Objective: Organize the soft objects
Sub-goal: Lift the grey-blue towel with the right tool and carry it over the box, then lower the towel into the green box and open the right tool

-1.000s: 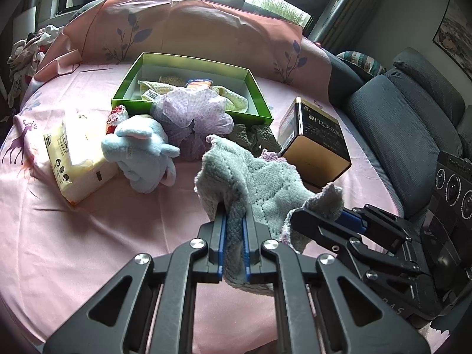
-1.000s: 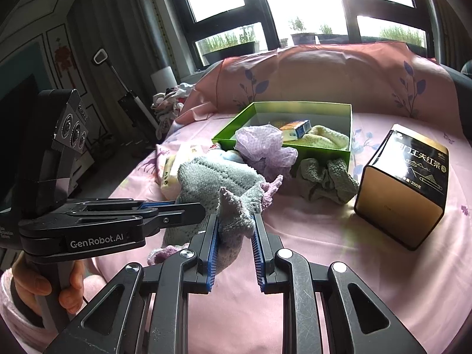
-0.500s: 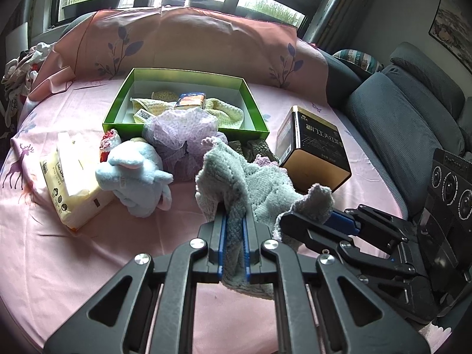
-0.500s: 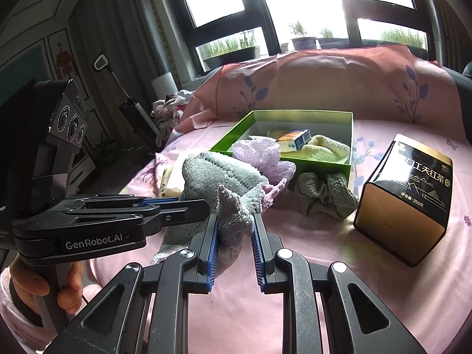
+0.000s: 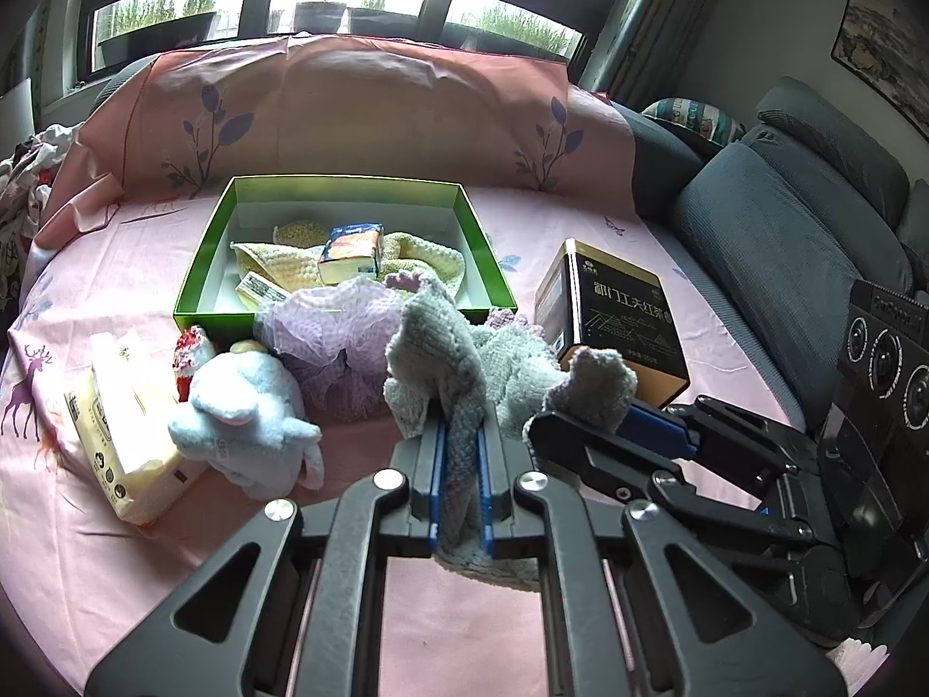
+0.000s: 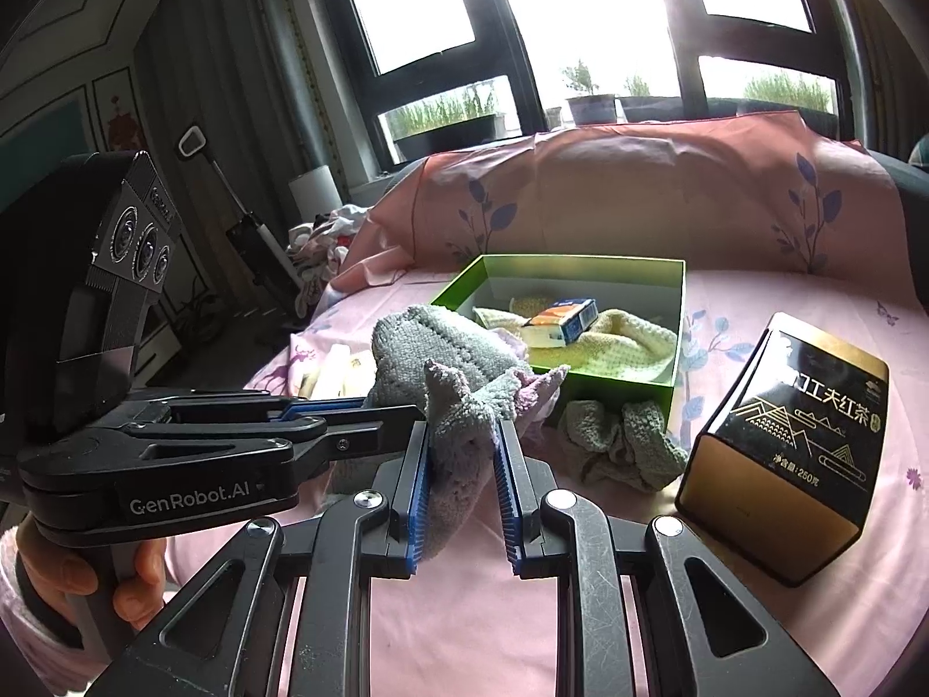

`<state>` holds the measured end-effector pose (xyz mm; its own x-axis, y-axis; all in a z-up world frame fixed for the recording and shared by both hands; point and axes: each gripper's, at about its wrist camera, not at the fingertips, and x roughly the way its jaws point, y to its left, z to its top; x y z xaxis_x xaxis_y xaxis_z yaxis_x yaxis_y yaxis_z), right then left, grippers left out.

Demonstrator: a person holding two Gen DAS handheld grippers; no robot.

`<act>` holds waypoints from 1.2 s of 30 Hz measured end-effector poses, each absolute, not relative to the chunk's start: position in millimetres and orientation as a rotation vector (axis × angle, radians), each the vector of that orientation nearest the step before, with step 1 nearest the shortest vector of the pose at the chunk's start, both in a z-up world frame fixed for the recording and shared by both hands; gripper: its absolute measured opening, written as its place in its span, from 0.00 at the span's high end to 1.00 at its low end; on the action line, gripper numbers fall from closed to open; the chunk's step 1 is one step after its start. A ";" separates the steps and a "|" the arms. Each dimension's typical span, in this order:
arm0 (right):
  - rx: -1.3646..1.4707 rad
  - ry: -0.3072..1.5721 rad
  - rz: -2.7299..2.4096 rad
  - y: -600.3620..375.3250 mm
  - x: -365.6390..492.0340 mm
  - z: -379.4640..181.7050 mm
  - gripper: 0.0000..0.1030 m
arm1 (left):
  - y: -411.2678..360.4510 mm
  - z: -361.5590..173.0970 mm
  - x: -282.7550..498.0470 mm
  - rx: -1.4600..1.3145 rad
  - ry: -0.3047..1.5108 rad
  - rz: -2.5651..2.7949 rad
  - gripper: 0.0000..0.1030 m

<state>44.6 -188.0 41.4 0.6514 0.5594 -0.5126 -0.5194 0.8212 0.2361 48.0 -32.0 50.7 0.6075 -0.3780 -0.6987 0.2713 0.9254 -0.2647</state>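
A grey knitted cloth hangs in the air between both grippers. My left gripper is shut on one end of it. My right gripper is shut on the other end and shows at the right of the left wrist view. Behind stands a green box holding a cream knit and a small carton. In front of the box lie a purple mesh puff, a blue plush toy and another grey cloth.
A black-and-gold tin stands right of the box on the pink sheet. A tissue pack and a small red item lie at the left. A grey sofa borders the right side.
Both grippers have lifted the grey cloth higher and toward the green box. The box's contents now show more fully.
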 end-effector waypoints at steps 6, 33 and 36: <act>0.056 0.569 0.604 -186.6 66.2 53.6 0.78 | -36.8 59.2 70.2 -0.113 0.816 -0.379 0.93; 0.025 0.671 0.497 -152.7 245.4 42.2 0.78 | -9.5 36.4 256.1 -0.175 0.934 -0.258 0.94; 0.024 0.721 0.486 -147.3 257.0 24.7 0.78 | -2.9 15.2 267.8 -0.210 0.988 -0.238 0.93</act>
